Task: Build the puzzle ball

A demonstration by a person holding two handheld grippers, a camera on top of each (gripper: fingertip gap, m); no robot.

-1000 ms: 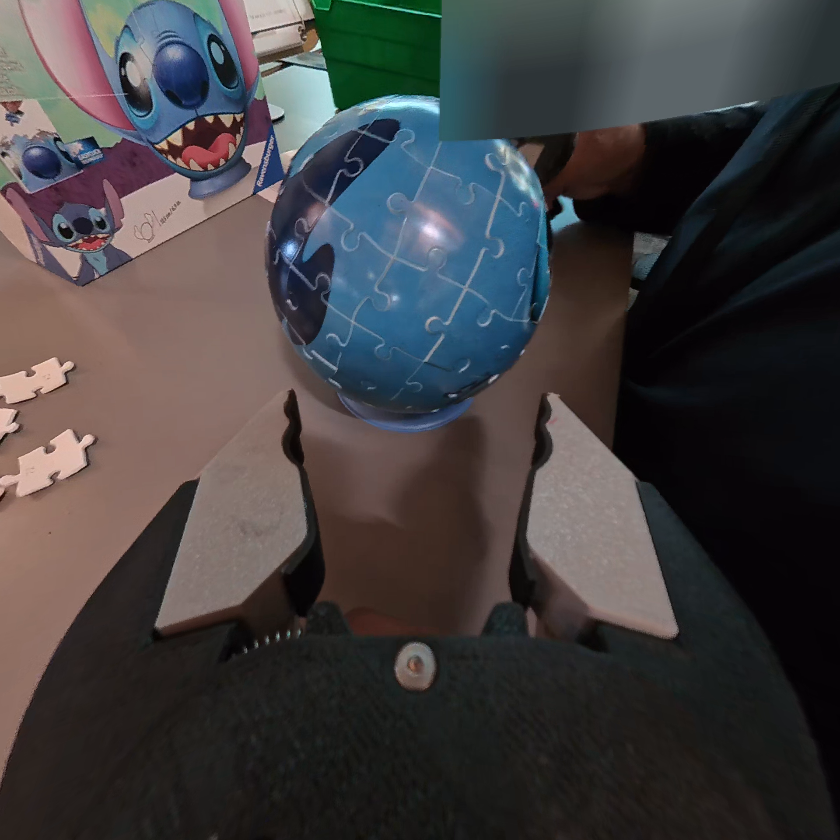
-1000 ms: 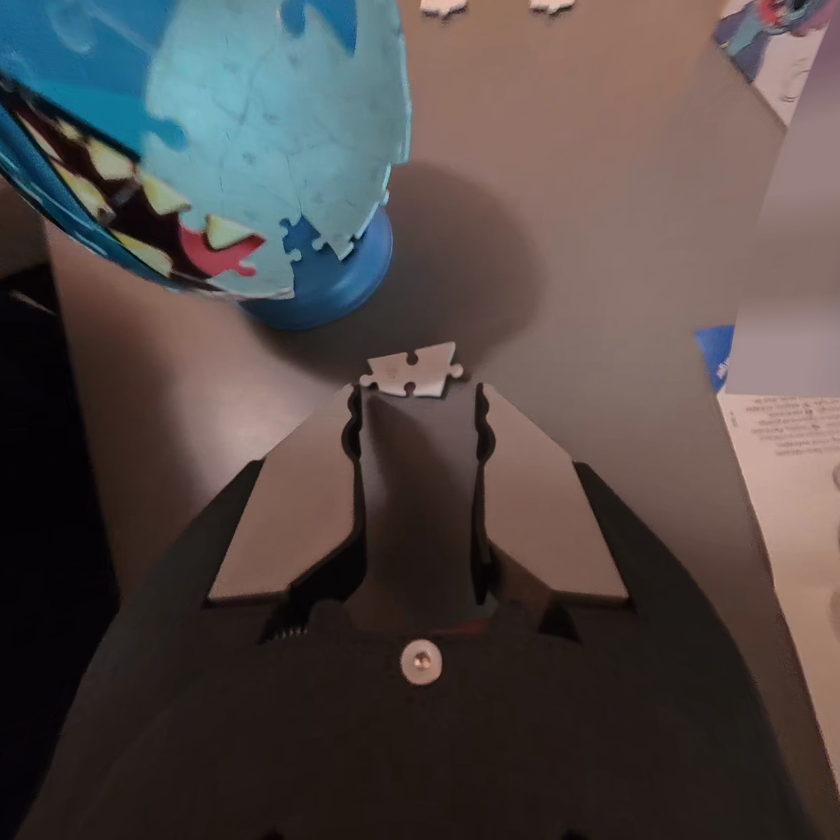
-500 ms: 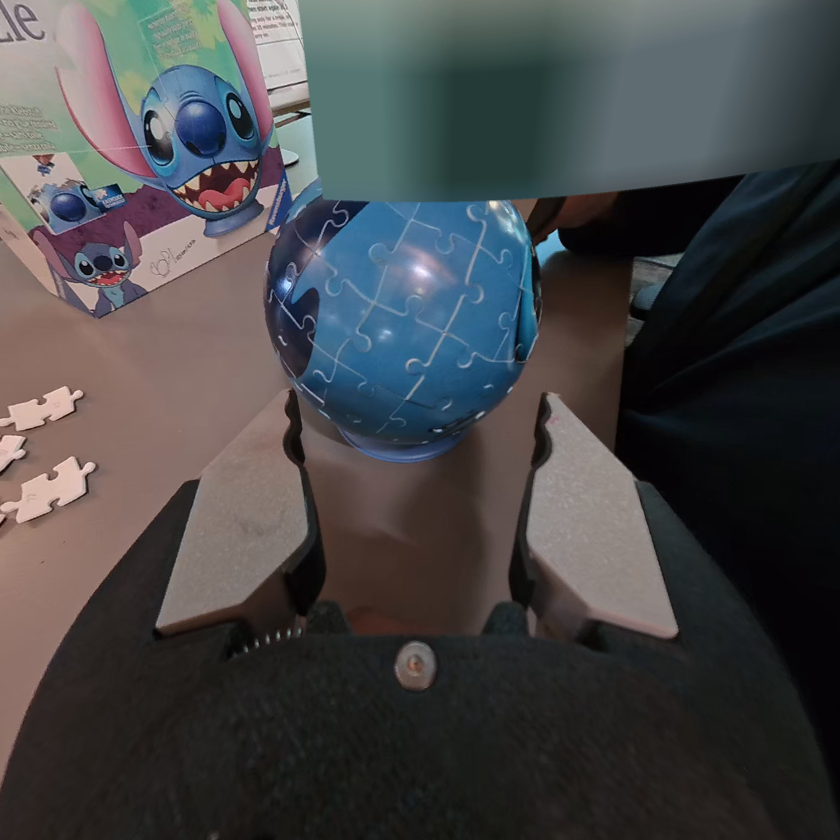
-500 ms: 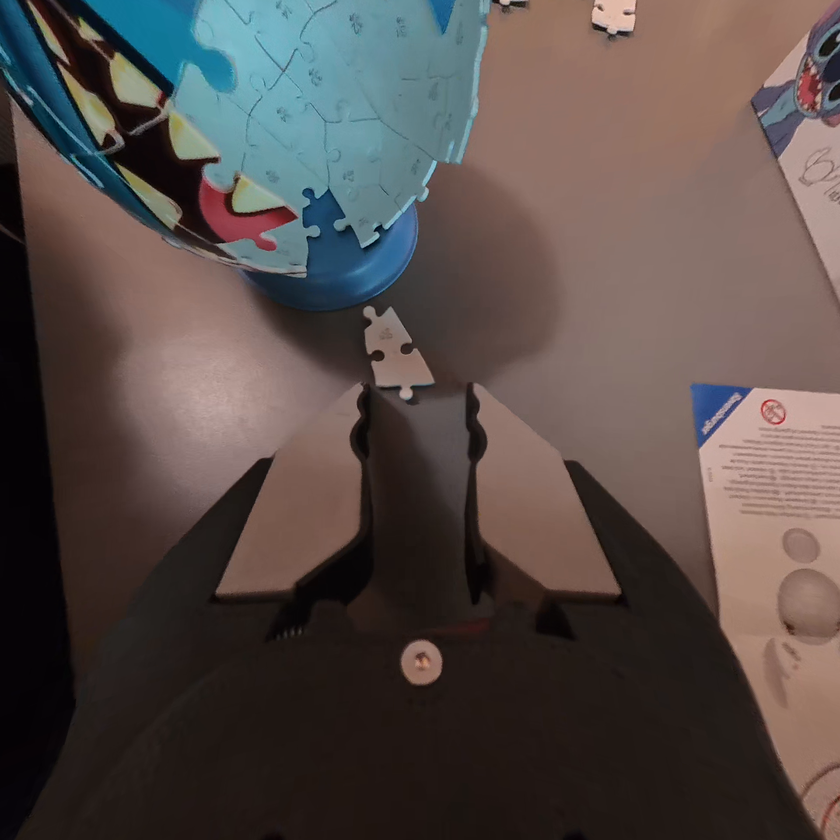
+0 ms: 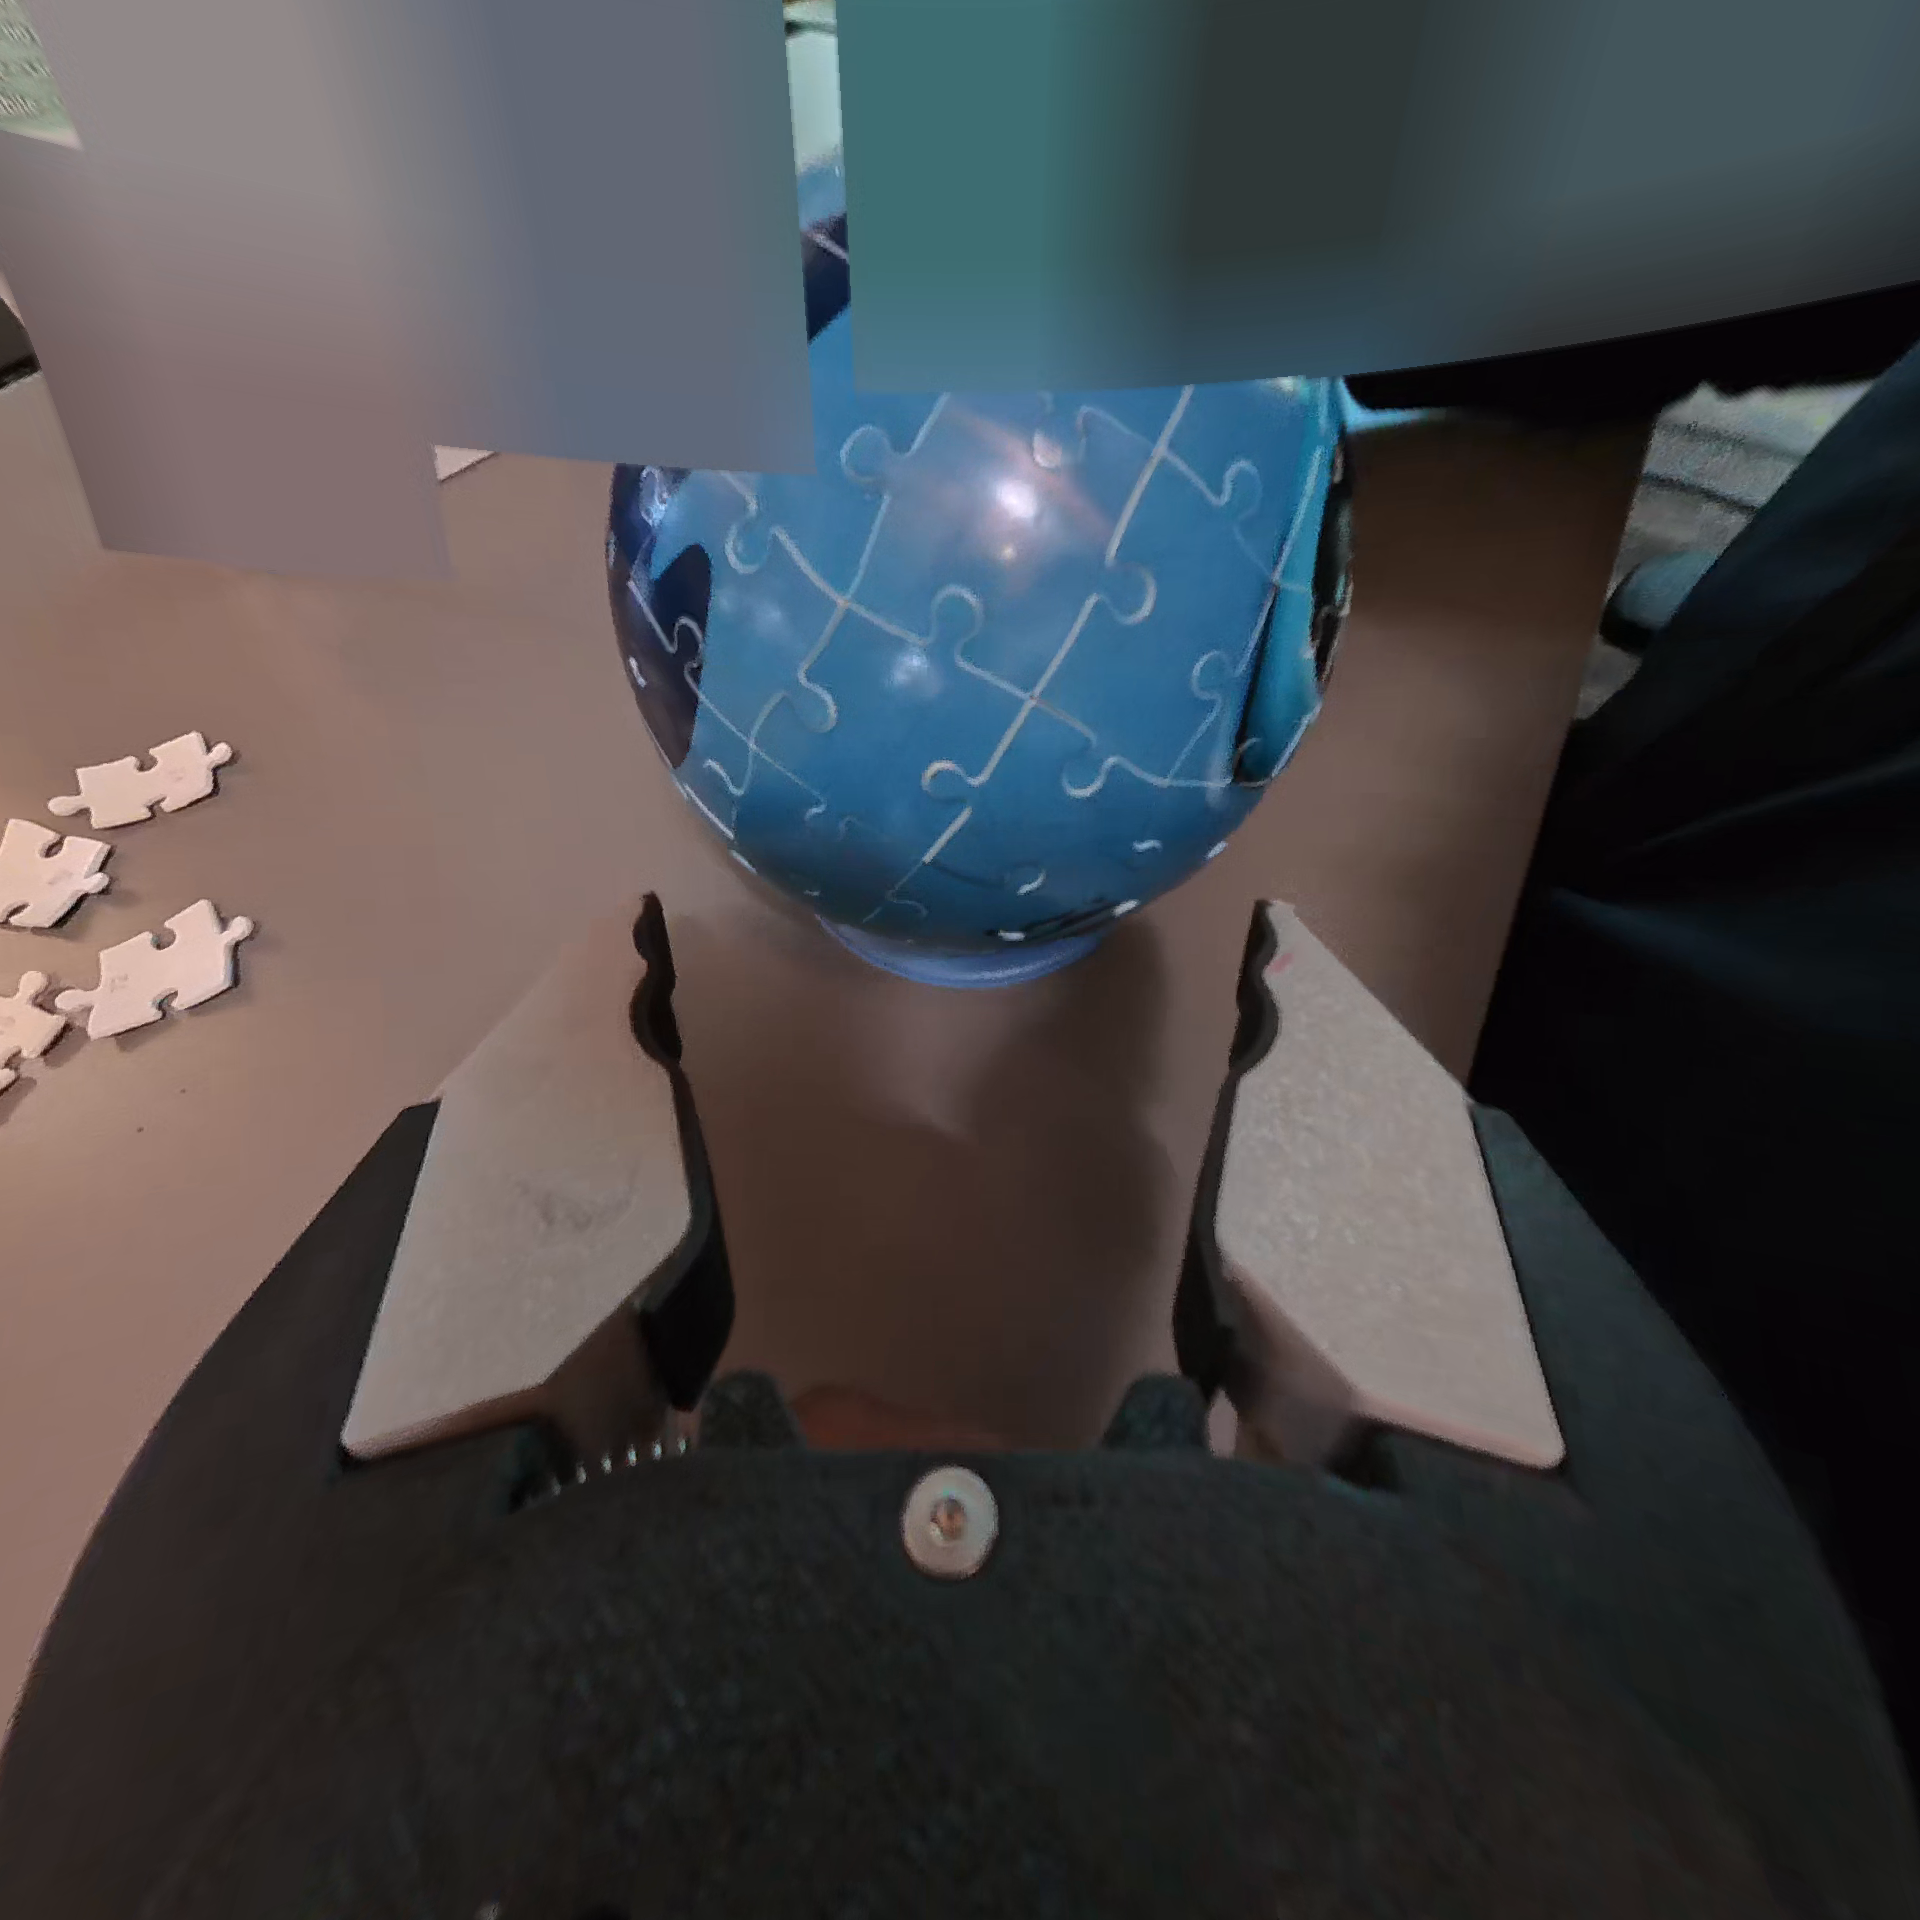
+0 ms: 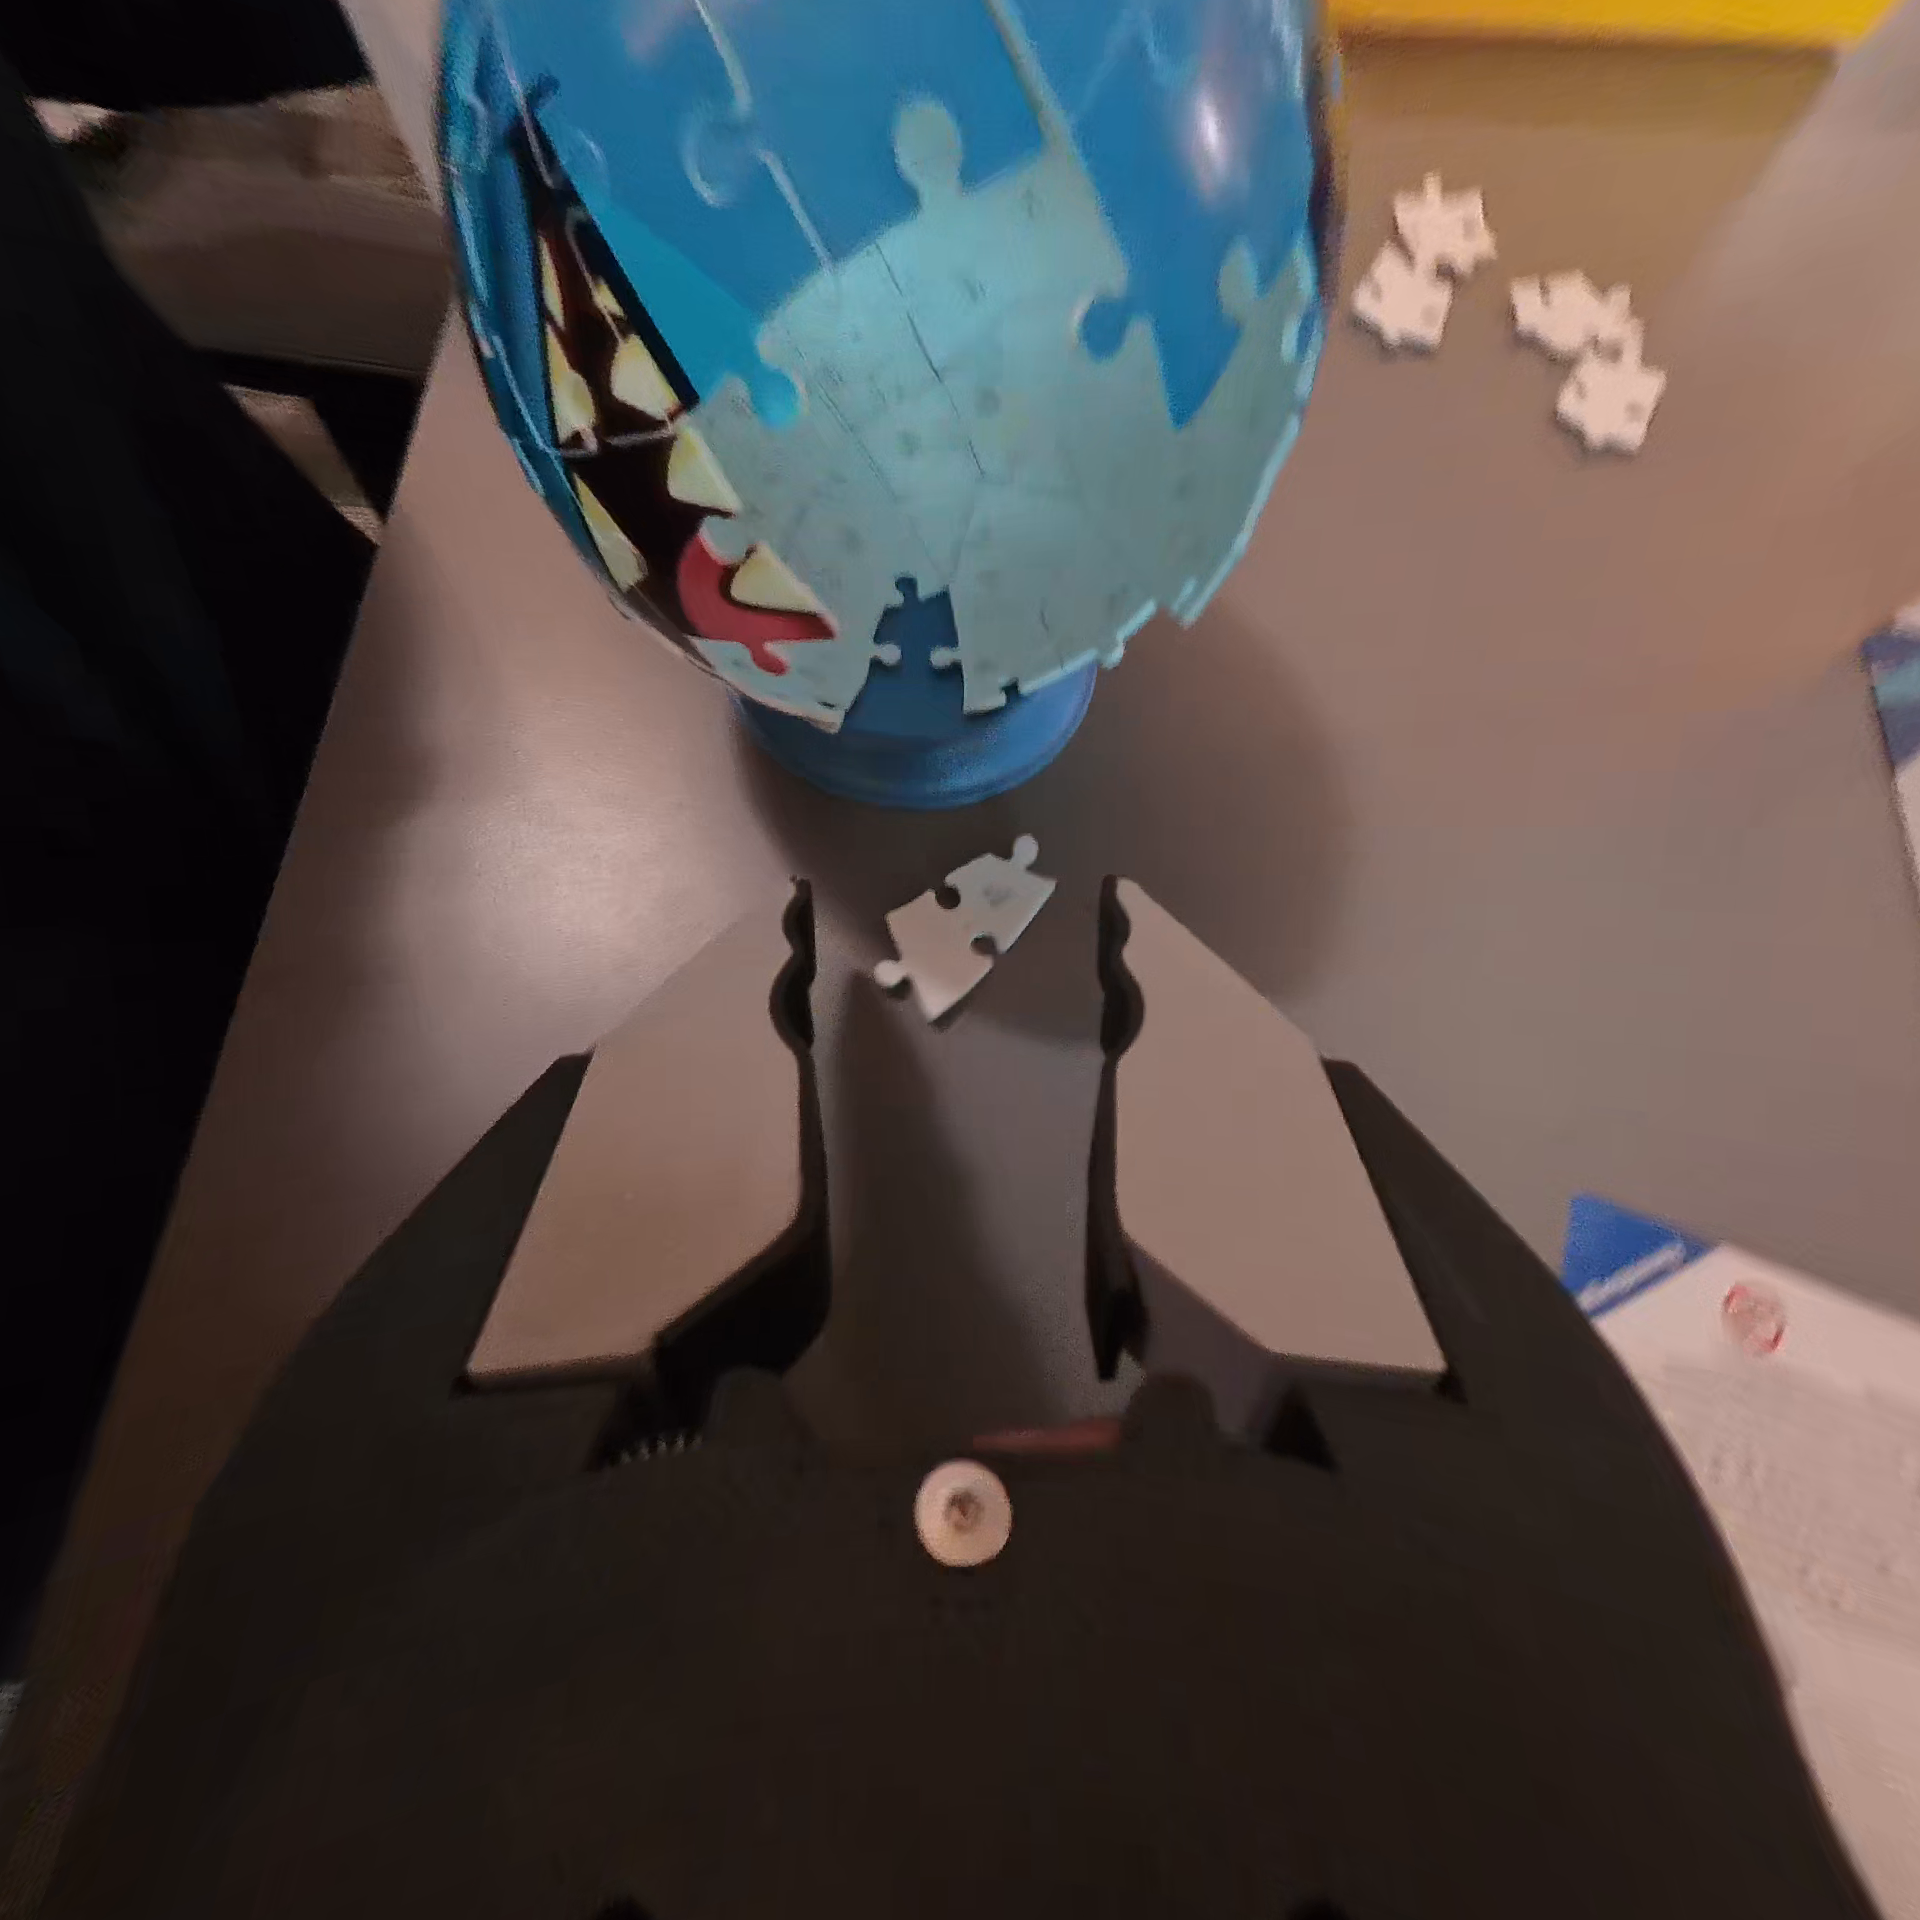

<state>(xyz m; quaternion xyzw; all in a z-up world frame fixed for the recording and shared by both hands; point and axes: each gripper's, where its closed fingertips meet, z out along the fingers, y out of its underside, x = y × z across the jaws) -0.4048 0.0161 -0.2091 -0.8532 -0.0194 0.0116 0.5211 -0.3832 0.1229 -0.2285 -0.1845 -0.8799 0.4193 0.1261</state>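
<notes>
The puzzle ball (image 5: pixel 997 665) stands on its round blue base (image 6: pixel 914 748) on the brown worktop (image 5: pixel 364 665), mostly built; the right wrist view shows a gap low in the shell, just above the base. A single loose piece (image 6: pixel 966 935) lies pale side up on the worktop, just in front of the base and between the tips of the right hand-held gripper (image 6: pixel 951 914), whose jaws are spread and touch nothing. The left hand-held gripper (image 5: pixel 951 925) is also spread wide and empty, with its tips near the ball's lower half but apart from it.

The piece looks thin, light, stiff and curved, so it will likely skate on the smooth top; pinching it across its two long edges seems best. The ball is a hollow shell of clipped pieces and would probably pop apart under a hard squeeze, so steady it low, near the base. The right view is blurred, so the gap's exact shape is uncertain. More spare pieces (image 5: pixel 156 883) lie well off to the side.
</notes>
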